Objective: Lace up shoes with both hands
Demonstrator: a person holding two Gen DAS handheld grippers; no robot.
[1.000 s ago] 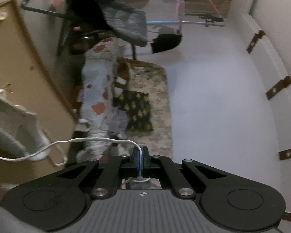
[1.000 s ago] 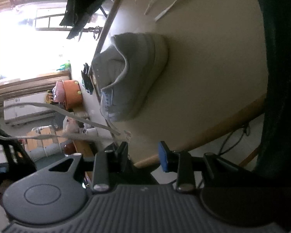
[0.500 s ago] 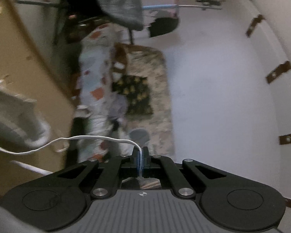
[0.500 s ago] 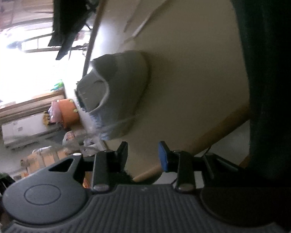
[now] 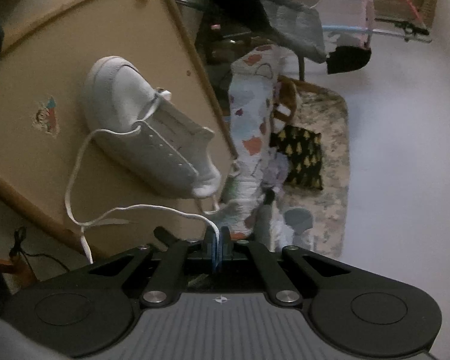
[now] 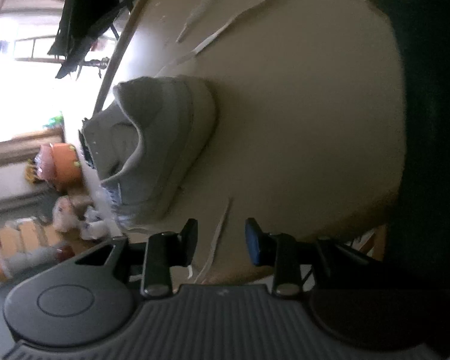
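My left gripper (image 5: 216, 241) is clamped on the white lace (image 5: 75, 162); right gripper (image 6: 220, 241) stands apart, empty. The shoe (image 5: 147, 132) lies on the table (image 5: 39, 69), laced only through its bottom eyelets, I judge; nearly all rows remain.

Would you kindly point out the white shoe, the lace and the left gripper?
white shoe (image 5: 129, 96): left wrist view, toe cap.
lace (image 5: 72, 177): left wrist view, slack loop beside the shoe.
left gripper (image 5: 216, 237): left wrist view, shut jaws pinching the lace.
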